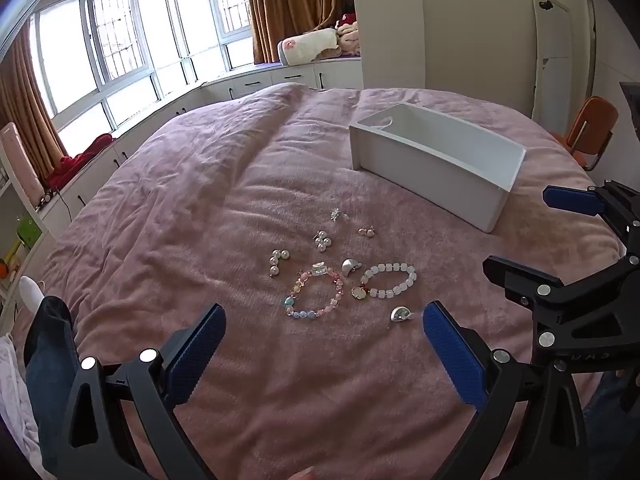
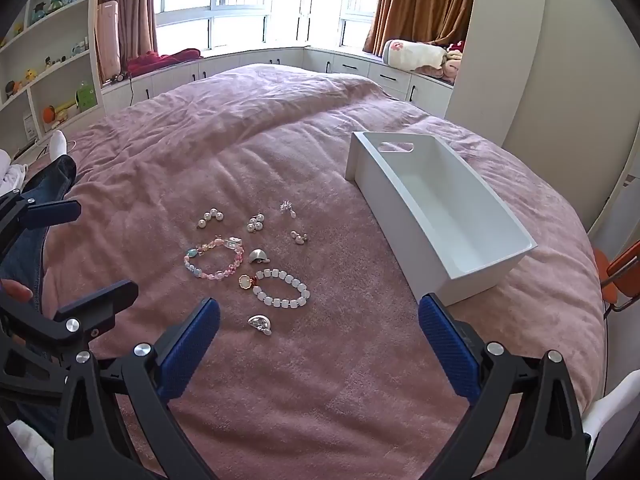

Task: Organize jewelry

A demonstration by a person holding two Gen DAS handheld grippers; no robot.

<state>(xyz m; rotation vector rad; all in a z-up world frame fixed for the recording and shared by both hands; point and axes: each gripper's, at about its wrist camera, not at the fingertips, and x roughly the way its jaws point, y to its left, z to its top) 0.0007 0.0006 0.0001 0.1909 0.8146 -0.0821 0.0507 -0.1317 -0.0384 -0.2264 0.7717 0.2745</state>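
Jewelry lies loose on the pink bedspread (image 1: pixel 240 168): a pastel bead bracelet (image 1: pixel 297 289) (image 2: pixel 192 258), a white bead bracelet (image 1: pixel 394 268) (image 2: pixel 280 302), two silver fan-shaped pieces (image 1: pixel 400 314) (image 2: pixel 260 325), pearl clusters (image 1: pixel 323 242) (image 2: pixel 210 216) and small earrings (image 1: pixel 367 232) (image 2: pixel 299 237). An empty white box (image 1: pixel 436 172) (image 2: pixel 400 220) stands to their right. My left gripper (image 1: pixel 323 308) (image 2: pixel 104 247) hovers open on the near side of the bracelets. My right gripper (image 2: pixel 319 302) (image 1: pixel 516 229) is open beside the box's near end, holding nothing.
A person's leg in jeans (image 1: pixel 48 340) (image 2: pixel 44 200) rests along the bed's left edge. An orange chair (image 1: pixel 592 132) (image 2: pixel 616 272) stands past the right edge. Low cabinets (image 2: pixel 360 66) under the windows run behind the bed, and shelves (image 2: pixel 48 60) are at the left.
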